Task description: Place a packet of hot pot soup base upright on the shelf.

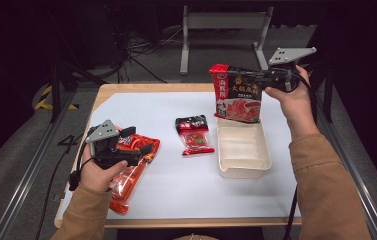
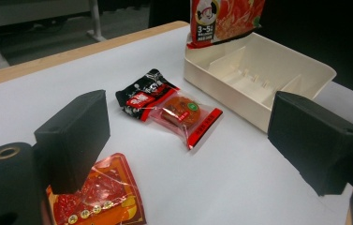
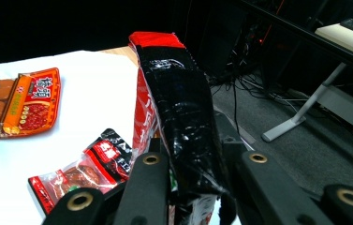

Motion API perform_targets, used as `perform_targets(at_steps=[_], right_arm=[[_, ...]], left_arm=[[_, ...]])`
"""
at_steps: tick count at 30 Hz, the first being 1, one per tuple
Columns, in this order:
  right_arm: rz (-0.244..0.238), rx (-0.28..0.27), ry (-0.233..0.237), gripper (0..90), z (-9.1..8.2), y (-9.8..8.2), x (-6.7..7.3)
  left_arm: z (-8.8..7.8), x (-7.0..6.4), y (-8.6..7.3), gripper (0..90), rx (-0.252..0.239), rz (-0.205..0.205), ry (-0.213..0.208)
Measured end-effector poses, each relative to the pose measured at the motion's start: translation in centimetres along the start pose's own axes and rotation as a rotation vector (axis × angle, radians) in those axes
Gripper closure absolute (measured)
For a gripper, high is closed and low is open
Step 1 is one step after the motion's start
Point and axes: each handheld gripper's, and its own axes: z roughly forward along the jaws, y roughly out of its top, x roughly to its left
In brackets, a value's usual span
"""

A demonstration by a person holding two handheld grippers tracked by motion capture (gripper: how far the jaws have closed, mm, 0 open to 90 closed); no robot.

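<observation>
In the high view, the right gripper (image 1: 256,76) at two o'clock pinches a large red pouch (image 1: 237,94) upright above the cream tray (image 1: 243,150)'s far end, while the left gripper (image 1: 143,142) at eight o'clock hovers wide open over an orange sachet (image 1: 131,172). In the left gripper view, spread jaws frame a small packet (image 2: 169,105) at twelve o'clock, nothing between them. In the right gripper view, jaws clamp the pouch's lower edge.

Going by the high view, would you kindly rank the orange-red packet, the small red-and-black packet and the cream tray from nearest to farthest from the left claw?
1. Orange-red packet: directly under the left claw, at the table's left.
2. Small red-and-black packet: mid-table, to the right.
3. Cream tray: farther right still.
</observation>
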Motion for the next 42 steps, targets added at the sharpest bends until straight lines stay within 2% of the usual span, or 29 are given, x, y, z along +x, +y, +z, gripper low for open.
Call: perform_targets(at_steps=[12, 17, 26, 38, 42], right_arm=[[0.007, -0.019, 0.013, 78.1, 1.1, -2.0, -0.9], [0.013, 0.001, 0.016, 78.0, 1.6, -2.8, -1.0], [0.028, -0.006, 0.015, 77.8, 1.5, -3.6, -1.1], [0.042, 0.014, 0.036, 75.4, 2.3, -4.8, -0.8], [0.042, 0.064, 0.049, 74.6, 2.8, -5.4, -0.7]], left_arm=[[0.1, 0.2, -0.2, 12.5, 0.009, -0.010, 0.005], [0.1, 0.3, -0.3, 12.5, 0.010, -0.018, 0.007], [0.3, 0.4, -0.4, 12.5, 0.013, -0.021, 0.006], [0.2, 0.6, -0.5, 12.1, 0.018, -0.024, 0.004], [0.2, 0.6, -0.5, 11.7, 0.018, -0.025, 0.005]])
